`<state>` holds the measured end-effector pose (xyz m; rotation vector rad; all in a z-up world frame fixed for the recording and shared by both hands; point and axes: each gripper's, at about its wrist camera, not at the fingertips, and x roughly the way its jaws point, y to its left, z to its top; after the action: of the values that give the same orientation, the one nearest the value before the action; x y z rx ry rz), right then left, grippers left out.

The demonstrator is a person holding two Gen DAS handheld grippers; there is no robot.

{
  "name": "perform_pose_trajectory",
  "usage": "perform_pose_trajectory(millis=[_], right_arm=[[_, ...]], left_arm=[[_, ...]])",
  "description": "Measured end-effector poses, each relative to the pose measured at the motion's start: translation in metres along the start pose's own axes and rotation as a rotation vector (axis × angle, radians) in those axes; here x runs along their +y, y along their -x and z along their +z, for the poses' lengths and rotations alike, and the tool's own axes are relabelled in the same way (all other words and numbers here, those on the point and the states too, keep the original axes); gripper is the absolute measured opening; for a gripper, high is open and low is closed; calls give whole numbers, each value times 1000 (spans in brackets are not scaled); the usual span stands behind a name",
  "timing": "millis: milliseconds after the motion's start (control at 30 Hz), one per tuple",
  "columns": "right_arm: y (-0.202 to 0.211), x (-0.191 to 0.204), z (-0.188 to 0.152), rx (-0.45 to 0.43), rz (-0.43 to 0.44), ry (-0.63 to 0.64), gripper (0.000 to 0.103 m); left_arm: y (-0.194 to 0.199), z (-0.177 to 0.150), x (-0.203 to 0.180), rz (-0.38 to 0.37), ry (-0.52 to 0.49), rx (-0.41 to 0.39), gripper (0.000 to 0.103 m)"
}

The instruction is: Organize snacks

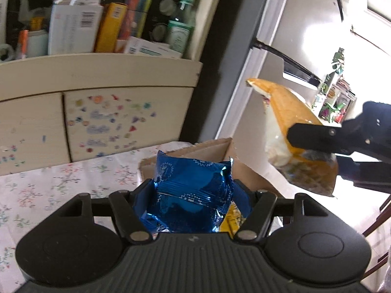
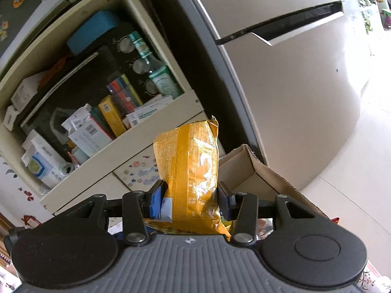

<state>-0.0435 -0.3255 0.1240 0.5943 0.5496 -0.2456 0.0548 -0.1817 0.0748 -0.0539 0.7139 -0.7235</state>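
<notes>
Left tongs (image 1: 190, 195) clamp blue packet (image 1: 193, 185) | right tongs (image 2: 190, 195) clamp orange bag (image 2: 193, 161) | cardboard box (image 2: 254, 173) just beyond

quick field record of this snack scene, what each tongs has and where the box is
left tongs: shut on blue foil packet
right tongs: shut on yellow snack bag, held upright
cardboard box: open, on floral tablecloth, just beyond both packets
backdrop: cream shelf unit with boxes and a bottle; fridge beside it
step: both snacks held aloft, neither in the box yet
</notes>
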Motion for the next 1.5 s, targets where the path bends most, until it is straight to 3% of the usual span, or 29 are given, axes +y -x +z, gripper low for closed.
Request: perform_pose_trajectory(millis=[200, 300, 400, 533, 1067, 1300, 1500], right_arm=[[-18, -5, 5, 1, -55, -6, 54], [-26, -13, 2, 5, -86, -54, 58], [-22, -13, 2, 4, -77, -67, 69], [-16, -12, 1, -4, -82, -56, 72], [-11, -10, -6, 40, -105, -34, 84], [4, -4, -10, 35, -173, 19, 88], [21, 0, -13, 32, -180, 31, 93]], left_arm=[[-22, -5, -10, -37, -24, 5, 71], [-29, -13, -16, -42, -39, 40, 79], [-22, -14, -23, -29, -90, 22, 88], [-13, -11, -29, -17, -96, 7, 95], [5, -14, -23, 130, -94, 120, 95], [19, -13, -23, 165, -90, 159, 96], [38, -17, -20, 184, -71, 171, 96]])
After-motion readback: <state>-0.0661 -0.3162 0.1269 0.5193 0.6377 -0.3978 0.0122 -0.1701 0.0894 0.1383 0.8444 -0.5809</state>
